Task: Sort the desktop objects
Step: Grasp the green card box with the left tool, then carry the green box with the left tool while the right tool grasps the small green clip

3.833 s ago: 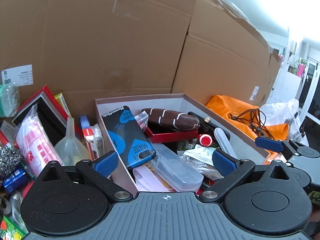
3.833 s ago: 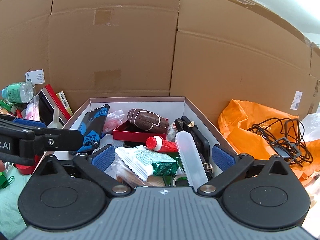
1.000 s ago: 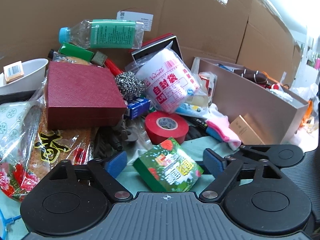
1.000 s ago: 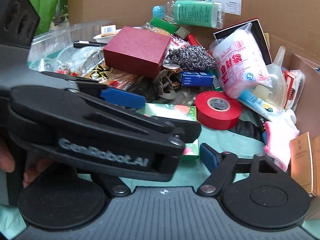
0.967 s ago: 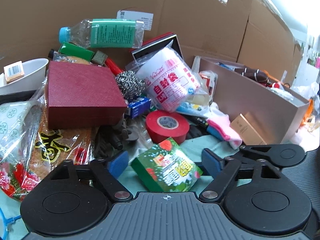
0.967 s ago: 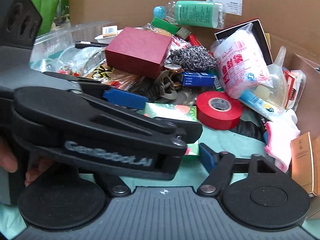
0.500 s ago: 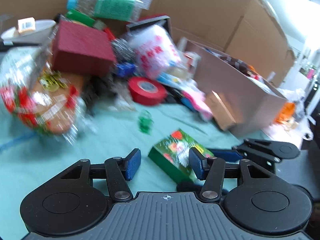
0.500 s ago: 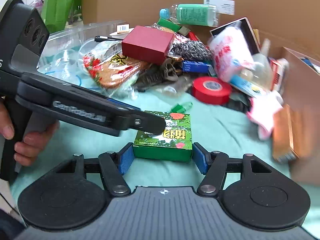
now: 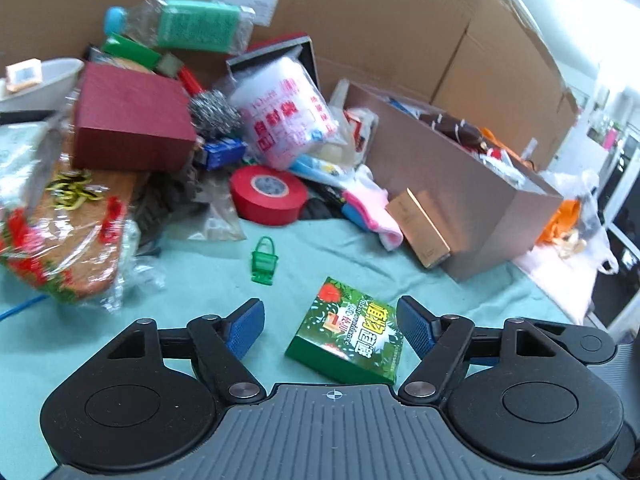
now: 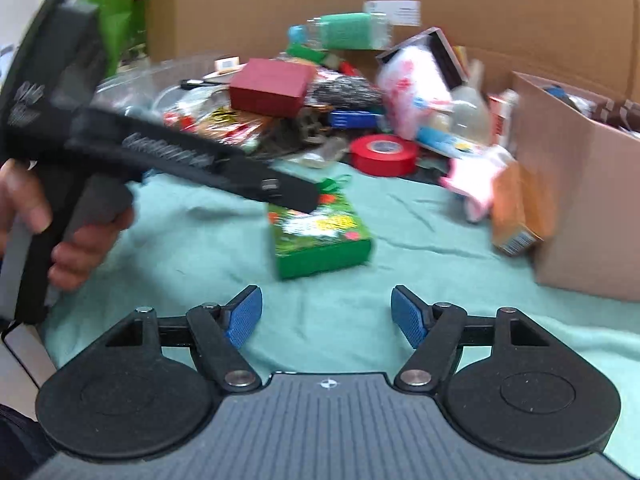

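Both my claws stand open, having just widened: left claw [image 9: 331, 322] straddles the green box [image 9: 347, 343] without pressing it, right claw [image 10: 327, 316] empty, box just ahead. Beyond lie a green clip [image 9: 263, 259], red tape roll [image 9: 268, 195] and brown carton [image 9: 456, 176] on the desk [image 9: 192, 280].

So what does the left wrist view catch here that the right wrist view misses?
Only the left wrist view shows the orange bag beyond the brown box. Only the right wrist view shows the person's hand gripping the left tool, and a green bag. Both show the green patterned box on the teal cloth, red tape roll and dark red box.
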A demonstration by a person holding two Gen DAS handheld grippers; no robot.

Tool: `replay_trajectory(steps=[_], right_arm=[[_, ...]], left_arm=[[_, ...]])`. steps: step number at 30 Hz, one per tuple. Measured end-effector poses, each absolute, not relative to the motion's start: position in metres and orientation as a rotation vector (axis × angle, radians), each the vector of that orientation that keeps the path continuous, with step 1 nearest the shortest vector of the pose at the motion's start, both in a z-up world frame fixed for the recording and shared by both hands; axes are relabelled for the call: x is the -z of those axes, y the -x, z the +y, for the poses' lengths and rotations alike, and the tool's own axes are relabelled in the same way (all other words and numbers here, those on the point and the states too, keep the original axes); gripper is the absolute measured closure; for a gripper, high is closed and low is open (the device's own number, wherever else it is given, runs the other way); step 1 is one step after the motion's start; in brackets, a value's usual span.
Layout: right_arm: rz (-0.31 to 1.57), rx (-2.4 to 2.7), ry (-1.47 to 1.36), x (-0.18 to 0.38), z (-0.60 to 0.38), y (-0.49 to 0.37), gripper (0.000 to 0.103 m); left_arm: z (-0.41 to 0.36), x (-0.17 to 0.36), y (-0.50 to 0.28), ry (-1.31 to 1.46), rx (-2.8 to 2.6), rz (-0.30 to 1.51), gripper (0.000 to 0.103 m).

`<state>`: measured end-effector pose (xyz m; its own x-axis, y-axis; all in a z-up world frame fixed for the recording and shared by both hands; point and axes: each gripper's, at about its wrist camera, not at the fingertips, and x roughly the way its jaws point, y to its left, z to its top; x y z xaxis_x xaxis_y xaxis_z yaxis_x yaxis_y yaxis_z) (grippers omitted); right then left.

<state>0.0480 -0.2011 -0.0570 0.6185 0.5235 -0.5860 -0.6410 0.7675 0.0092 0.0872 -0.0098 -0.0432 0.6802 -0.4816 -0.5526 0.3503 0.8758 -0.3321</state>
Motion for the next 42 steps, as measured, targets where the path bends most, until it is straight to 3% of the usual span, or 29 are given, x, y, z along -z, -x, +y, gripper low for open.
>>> replay_trajectory(steps=[6,18,21,23,26,28,42], right_arm=[[0.603,-0.665,0.191,0.058,-0.198,-0.056,0.032],[0.610,-0.613,0.174,0.057,-0.217,-0.055,0.035],[0.607,-0.631,0.169,0.057,-0.213,-0.056,0.040],[0.607,-0.646,0.165,0.057,-0.211,-0.057,0.046],[0.608,-0.647,0.155,0.057,-0.212,-0.058,0.047],[0.610,-0.642,0.145,0.057,-0.214,-0.058,0.054],[0.421,-0.556,0.145,0.000,-0.248,-0.045,0.057]], left_arm=[[-0.013,0.048,-0.087,0.216,0.508,0.731,0.043],[-0.022,0.049,-0.086,0.241,0.536,0.753,0.036],[-0.024,0.048,-0.085,0.226,0.546,0.759,0.038],[-0.028,0.048,-0.084,0.205,0.567,0.766,0.051],[-0.031,0.048,-0.083,0.201,0.556,0.770,0.050],[-0.033,0.048,-0.083,0.208,0.542,0.773,0.059],[-0.069,-0.017,-0.077,0.187,0.583,0.575,0.059]])
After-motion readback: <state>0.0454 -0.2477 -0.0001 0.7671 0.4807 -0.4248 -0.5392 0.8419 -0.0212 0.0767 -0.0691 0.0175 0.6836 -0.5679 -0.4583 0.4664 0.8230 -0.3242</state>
